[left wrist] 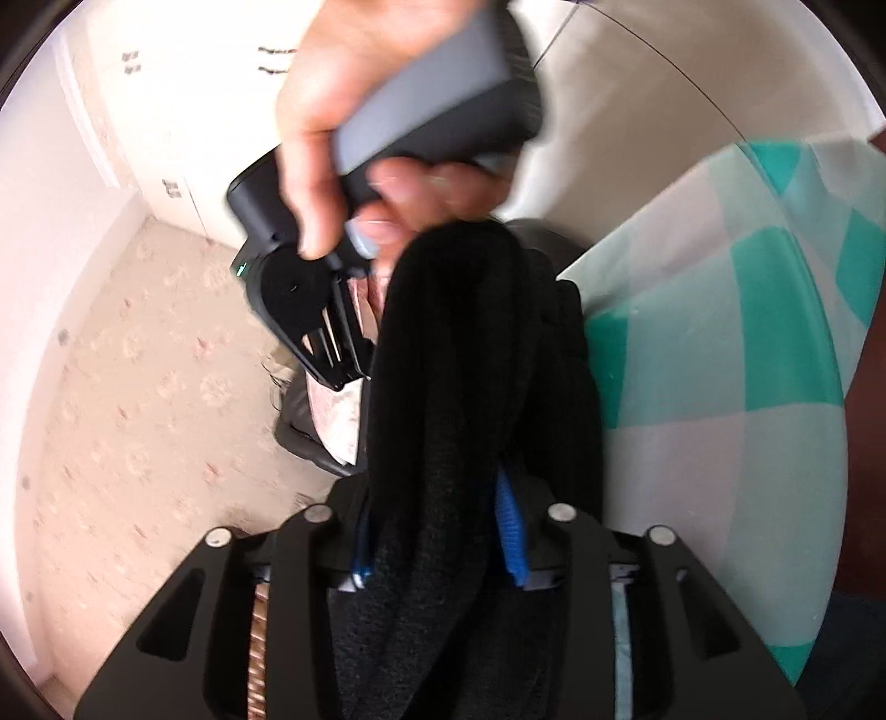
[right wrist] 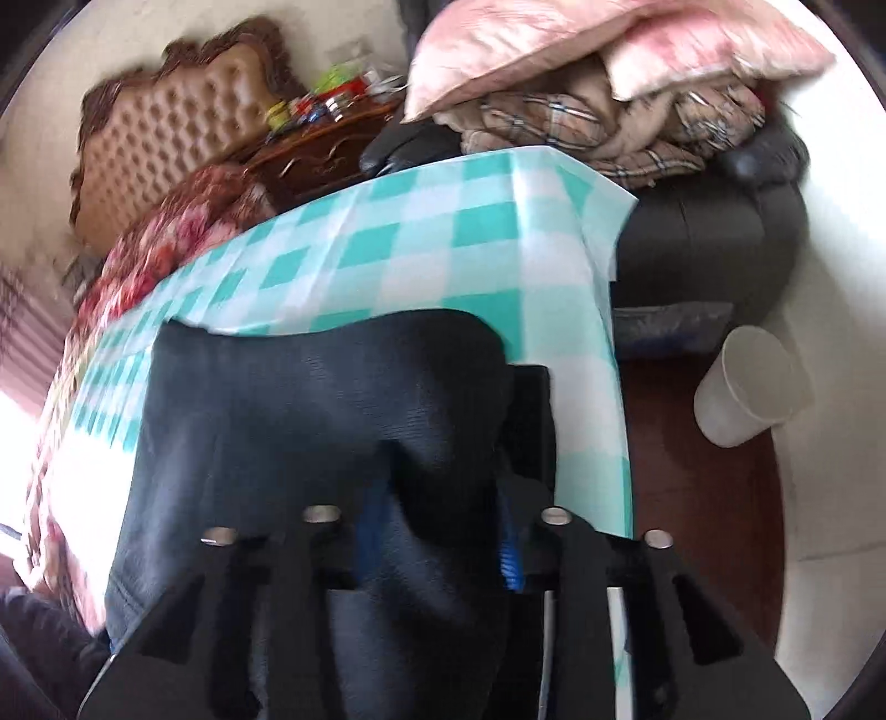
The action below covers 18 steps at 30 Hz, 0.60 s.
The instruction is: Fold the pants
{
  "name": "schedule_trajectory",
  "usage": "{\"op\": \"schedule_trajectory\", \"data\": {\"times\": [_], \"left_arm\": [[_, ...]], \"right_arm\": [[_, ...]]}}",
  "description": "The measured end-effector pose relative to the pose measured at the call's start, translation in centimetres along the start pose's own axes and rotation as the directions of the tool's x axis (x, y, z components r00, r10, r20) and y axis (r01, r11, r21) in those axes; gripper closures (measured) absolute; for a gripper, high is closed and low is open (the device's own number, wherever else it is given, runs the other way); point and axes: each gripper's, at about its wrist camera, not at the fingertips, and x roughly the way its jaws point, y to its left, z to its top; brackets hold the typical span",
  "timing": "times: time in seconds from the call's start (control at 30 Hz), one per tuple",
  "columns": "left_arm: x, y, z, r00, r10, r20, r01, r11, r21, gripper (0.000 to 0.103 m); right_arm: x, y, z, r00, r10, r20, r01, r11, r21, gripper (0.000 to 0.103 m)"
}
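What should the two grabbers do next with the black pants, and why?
Probably lower the black pants flat onto the checked tablecloth. Bunched fabric sits between the blue pads of both the left gripper and the right gripper, and part of it already drapes over the cloth.

A worktop [right wrist: 421,243] under a teal-and-white checked cloth fills the middle. At one o'clock, pink pillows [right wrist: 609,44] lie on plaid blankets [right wrist: 609,133] atop a dark armchair [right wrist: 709,243]. A white paper cup [right wrist: 747,387] stands on the floor at three o'clock. A tufted headboard [right wrist: 166,133] sits at ten o'clock, a cluttered wooden nightstand [right wrist: 326,144] just beside it.
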Motion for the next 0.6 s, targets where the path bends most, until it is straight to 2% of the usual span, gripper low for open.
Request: {"op": "schedule_trajectory", "data": {"times": [0.03, 0.07, 0.13, 0.2, 0.23, 0.27, 0.3, 0.33, 0.37, 0.43, 0.47, 0.5, 0.53, 0.57, 0.6], "left_arm": [[0.0, 0.4, 0.0, 1.0, -0.013, 0.0, 0.013, 1.0, -0.019, 0.05], [-0.3, 0.8, -0.1, 1.0, -0.023, 0.016, 0.023, 0.999, -0.031, 0.048], [-1.7, 1.9, -0.3, 0.996, -0.046, 0.074, 0.05, 0.997, -0.05, 0.033], [-4.3, 4.6, -1.1, 0.983, -0.1, 0.152, 0.122, 0.982, -0.142, 0.029], [-5.3, 6.2, -1.6, 0.974, -0.142, 0.177, 0.178, 0.961, -0.211, 0.029], [-6.2, 8.7, -2.7, 0.961, -0.184, 0.206, 0.242, 0.919, -0.31, 0.029], [-6.7, 10.8, -3.7, 0.952, -0.202, 0.228, 0.28, 0.877, -0.39, 0.03], [-7.0, 12.7, -4.7, 0.946, -0.214, 0.245, 0.307, 0.833, -0.46, 0.038], [-6.9, 14.9, -6.2, 0.943, -0.226, 0.245, 0.326, 0.774, -0.543, 0.046], [-5.5, 17.5, -8.5, 0.941, -0.264, 0.213, 0.338, 0.689, -0.641, 0.079], [-4.3, 18.0, -9.7, 0.932, -0.308, 0.19, 0.351, 0.64, -0.683, 0.083], [-3.3, 17.6, -10.5, 0.918, -0.362, 0.163, 0.366, 0.61, -0.703, 0.084], [-1.2, 16.5, -11.3, 0.878, -0.466, 0.107, 0.393, 0.575, -0.718, 0.084], [-0.3, 15.5, -12.1, 0.845, -0.53, 0.079, 0.412, 0.549, -0.727, 0.084], [0.3, 14.9, -12.8, 0.827, -0.556, 0.081, 0.422, 0.52, -0.743, 0.084]], "right_arm": [[-0.2, 0.3, 0.0, 1.0, -0.013, 0.007, 0.013, 1.0, -0.01, 0.061], [-0.4, 0.6, -0.1, 0.999, -0.038, 0.016, 0.039, 0.999, -0.028, 0.059], [-1.1, 1.3, -0.2, 0.994, -0.104, 0.037, 0.106, 0.993, -0.059, 0.045], [-2.8, 1.6, -0.5, 0.984, -0.159, 0.085, 0.164, 0.985, -0.053, 0.039], [-4.0, 1.6, -0.8, 0.977, -0.175, 0.121, 0.18, 0.983, -0.034, 0.038], [-4.8, 1.5, -1.1, 0.971, -0.186, 0.148, 0.191, 0.981, -0.018, 0.033], [-6.6, 1.8, -1.9, 0.956, -0.213, 0.202, 0.216, 0.976, 0.007, 0.031], [-8.1, 2.3, -2.8, 0.939, -0.237, 0.248, 0.241, 0.97, 0.017, 0.027], [-9.0, 2.8, -3.5, 0.927, -0.251, 0.279, 0.257, 0.966, 0.015, 0.025], [-10.7, 4.9, -5.9, 0.9, -0.262, 0.349, 0.284, 0.959, -0.013, 0.017], [-11.1, 5.7, -6.8, 0.891, -0.265, 0.368, 0.294, 0.956, -0.022, 0.017], [-11.2, 6.7, -7.9, 0.88, -0.285, 0.379, 0.318, 0.948, -0.026, 0.017], [-11.2, 7.2, -8.3, 0.873, -0.301, 0.384, 0.335, 0.942, -0.022, 0.017], [-11.1, 7.5, -8.8, 0.865, -0.316, 0.389, 0.35, 0.937, -0.017, 0.017], [-11.0, 7.8, -9.3, 0.854, -0.332, 0.399, 0.364, 0.931, -0.004, 0.017]]}}
